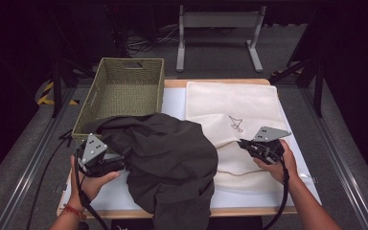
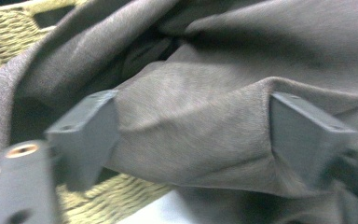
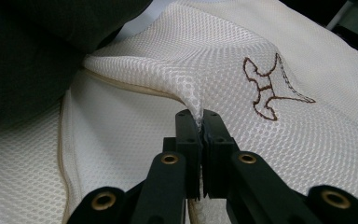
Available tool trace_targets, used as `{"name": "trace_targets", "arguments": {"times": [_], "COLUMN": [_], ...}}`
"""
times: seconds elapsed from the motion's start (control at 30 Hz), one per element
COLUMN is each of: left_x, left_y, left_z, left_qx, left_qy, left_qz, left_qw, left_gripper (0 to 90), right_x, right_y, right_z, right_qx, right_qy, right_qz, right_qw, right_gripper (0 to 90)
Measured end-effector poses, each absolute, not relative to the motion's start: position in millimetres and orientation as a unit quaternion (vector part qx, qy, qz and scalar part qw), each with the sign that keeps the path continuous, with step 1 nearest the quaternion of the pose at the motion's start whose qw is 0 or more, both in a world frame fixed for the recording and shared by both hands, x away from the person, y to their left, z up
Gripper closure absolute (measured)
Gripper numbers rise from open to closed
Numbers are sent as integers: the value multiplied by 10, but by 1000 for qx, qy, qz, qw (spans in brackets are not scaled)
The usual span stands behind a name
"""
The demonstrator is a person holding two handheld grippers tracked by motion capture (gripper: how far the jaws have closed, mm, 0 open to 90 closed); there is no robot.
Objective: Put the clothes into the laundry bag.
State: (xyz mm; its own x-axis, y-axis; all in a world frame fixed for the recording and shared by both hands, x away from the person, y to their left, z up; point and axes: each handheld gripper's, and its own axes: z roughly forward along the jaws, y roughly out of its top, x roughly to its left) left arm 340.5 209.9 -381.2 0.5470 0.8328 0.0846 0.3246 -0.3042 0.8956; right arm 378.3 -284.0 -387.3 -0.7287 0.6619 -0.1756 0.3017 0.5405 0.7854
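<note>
My left gripper [image 2: 193,140] looks blurry up close. The dark cloth [image 1: 167,158] hides part of the basket [image 1: 124,91] and of the white mesh bag [image 1: 235,115], and hangs past the bottom edge.

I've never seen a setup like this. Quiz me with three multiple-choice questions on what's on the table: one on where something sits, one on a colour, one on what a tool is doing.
1. Where is the woven basket?
A. far left of the table
B. near right corner
C. on the floor

2. What colour is the crumpled garment?
A. red
B. dark grey
C. yellow

3. What is the right tool doing?
A. hanging open in the air
B. pinching a fold of the white mesh bag
C. gripping the basket

Answers: 1 A, it stands far left beside the bag. 2 B, the cloth is dark grey. 3 B, mesh rises into the closed jaws.
</note>
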Motion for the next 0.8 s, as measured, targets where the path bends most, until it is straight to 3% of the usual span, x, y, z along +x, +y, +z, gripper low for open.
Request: {"name": "trace_targets", "arguments": {"times": [0.17,0.2,0.3,0.5,0.6,0.7,0.8], "left_x": [3494,3511,3510,3280,3166,3131,2912], "left_y": [2064,2078,2070,1973,1816,1675,1234], "left_z": [-3785,-3771,-3726,-3405,-3327,-3370,-3493], "left_qx": [785,788,792,768,783,787,820], "left_qy": [356,350,336,272,229,209,132], "left_qz": [289,281,291,284,295,225,167], "left_qw": [416,421,418,505,498,535,531], "left_gripper": [810,877,886,891,891,891,892], "right_x": [3779,3778,3776,3777,3779,3778,3786], "right_y": [-2850,-2850,-2851,-2854,-2854,-2854,-2855], "right_z": [-3875,-3874,-3872,-3870,-3869,-3869,-3872], "right_qx": [283,283,283,284,284,283,284], "right_qy": [846,846,846,845,845,845,845], "right_qz": [385,386,386,388,389,389,390], "right_qw": [234,234,234,234,233,232,230], "right_gripper": [877,877,877,877,876,877,877]}}
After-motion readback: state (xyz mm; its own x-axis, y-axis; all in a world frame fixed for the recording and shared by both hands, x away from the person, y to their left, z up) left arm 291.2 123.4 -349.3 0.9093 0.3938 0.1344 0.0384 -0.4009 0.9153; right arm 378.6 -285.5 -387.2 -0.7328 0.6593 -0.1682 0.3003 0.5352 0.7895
